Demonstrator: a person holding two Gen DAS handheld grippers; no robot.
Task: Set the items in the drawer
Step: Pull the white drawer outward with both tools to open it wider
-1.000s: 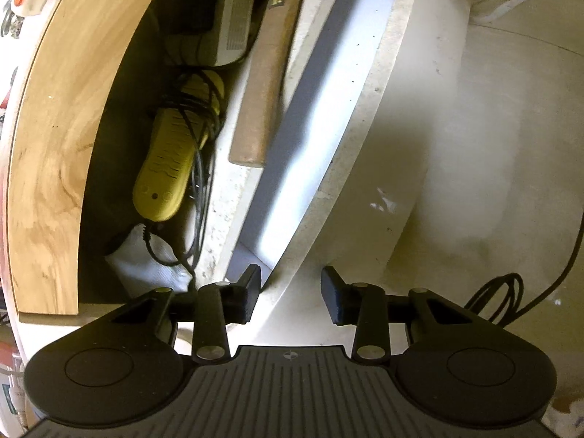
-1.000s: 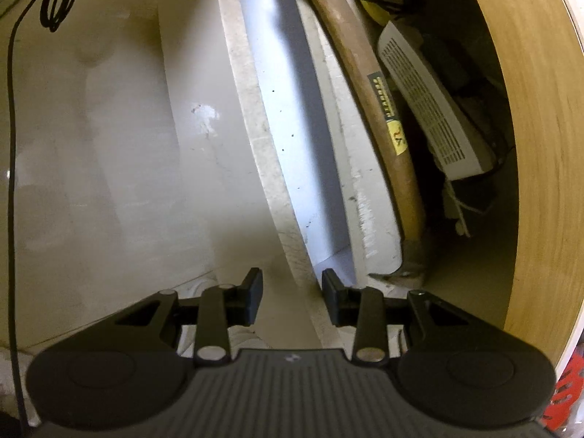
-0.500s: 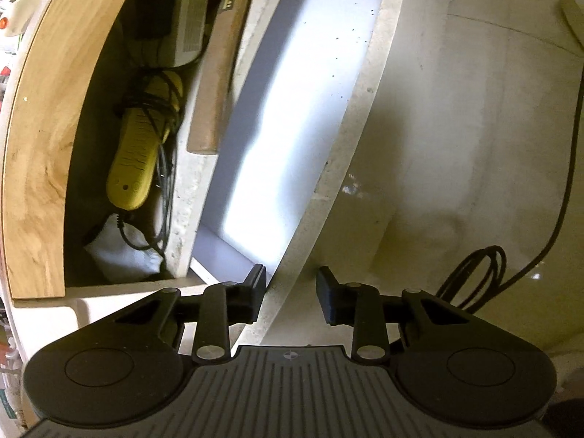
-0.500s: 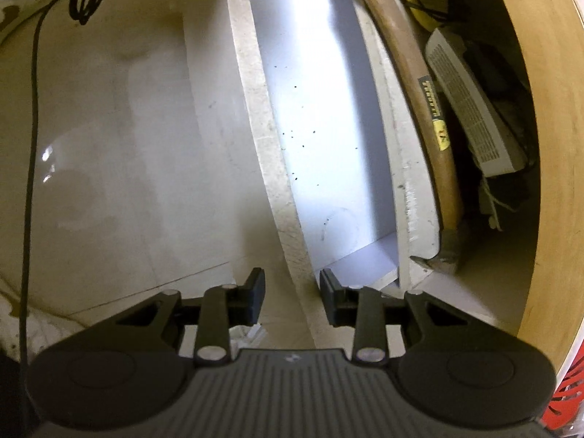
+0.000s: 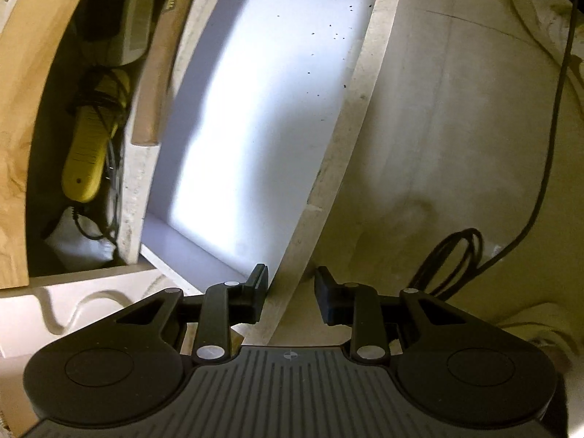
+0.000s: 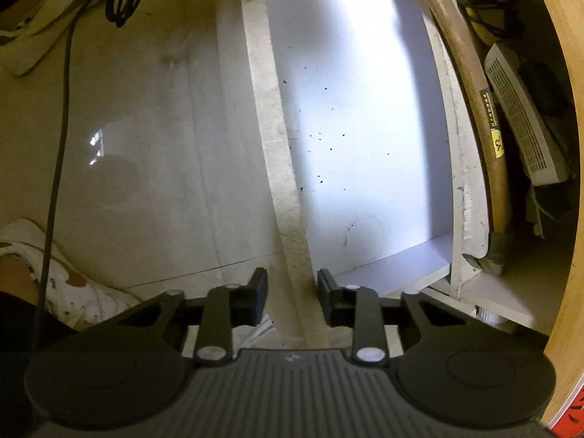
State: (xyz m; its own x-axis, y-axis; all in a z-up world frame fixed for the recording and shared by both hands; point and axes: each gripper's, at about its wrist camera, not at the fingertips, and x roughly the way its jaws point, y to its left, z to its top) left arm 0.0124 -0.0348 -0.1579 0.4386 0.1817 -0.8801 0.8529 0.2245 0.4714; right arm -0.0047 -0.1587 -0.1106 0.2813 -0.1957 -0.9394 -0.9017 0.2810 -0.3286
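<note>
Each gripper straddles the drawer's front panel (image 5: 343, 138), the left gripper (image 5: 291, 294) and right gripper (image 6: 288, 297) with fingers parted around its edge, seemingly not clamped on it, likely for pulling. The drawer (image 6: 350, 116) stands open and bare; a hammer (image 6: 474, 84) lies behind its far wall.

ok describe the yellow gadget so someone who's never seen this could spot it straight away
Start from the open drawer, whose pale floor is bare. Behind its back wall lies a dark cavity under the wooden panel, where a wooden-handled hammer rests. Left of that handle lies the yellow gadget: the only bright yellow item there, oblong, ribbed, with a black cord wound around it.
</note>
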